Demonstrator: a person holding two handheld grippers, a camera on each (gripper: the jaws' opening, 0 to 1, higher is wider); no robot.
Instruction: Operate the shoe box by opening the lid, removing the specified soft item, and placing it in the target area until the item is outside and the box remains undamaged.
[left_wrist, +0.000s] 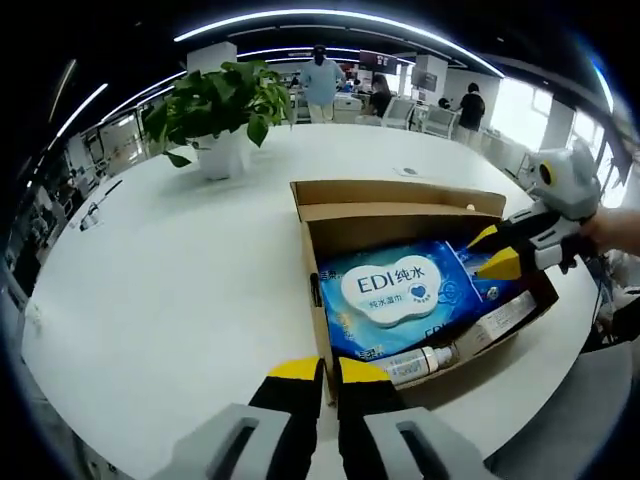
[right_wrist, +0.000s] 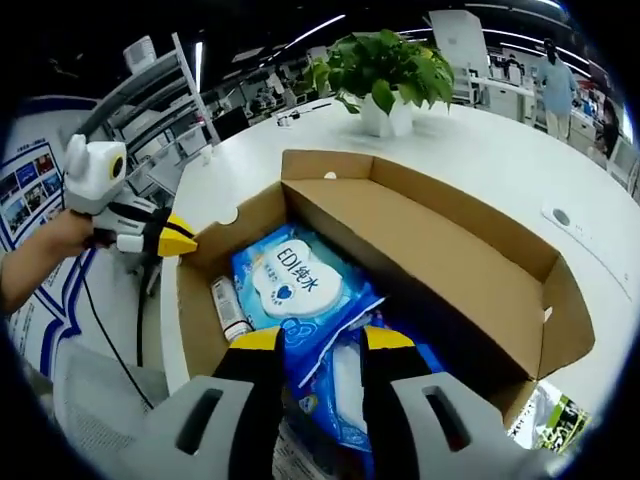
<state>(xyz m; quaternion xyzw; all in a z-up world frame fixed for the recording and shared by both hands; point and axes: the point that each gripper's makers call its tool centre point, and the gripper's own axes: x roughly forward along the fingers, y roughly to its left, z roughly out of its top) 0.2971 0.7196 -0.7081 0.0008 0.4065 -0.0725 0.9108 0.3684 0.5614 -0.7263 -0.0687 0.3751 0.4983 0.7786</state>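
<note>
An open brown shoe box (left_wrist: 400, 212) (right_wrist: 440, 240) lies on the white table (left_wrist: 180, 290), its lid folded back. Inside lies a blue soft wipes pack (left_wrist: 395, 290) (right_wrist: 290, 280) with a white label. My right gripper (right_wrist: 322, 342) (left_wrist: 494, 252) reaches into the box, and its jaws hold the creased near end of the pack. My left gripper (left_wrist: 329, 370) (right_wrist: 185, 240) is shut on the box's side wall at the near edge. A small bottle (left_wrist: 425, 360) (right_wrist: 230, 305) rests beside the pack.
A potted plant (left_wrist: 220, 120) (right_wrist: 385, 75) stands on the table beyond the box. A small grey disc (right_wrist: 560, 217) sits on the tabletop. A white carton (left_wrist: 497, 320) lies in the box. People stand far off among desks.
</note>
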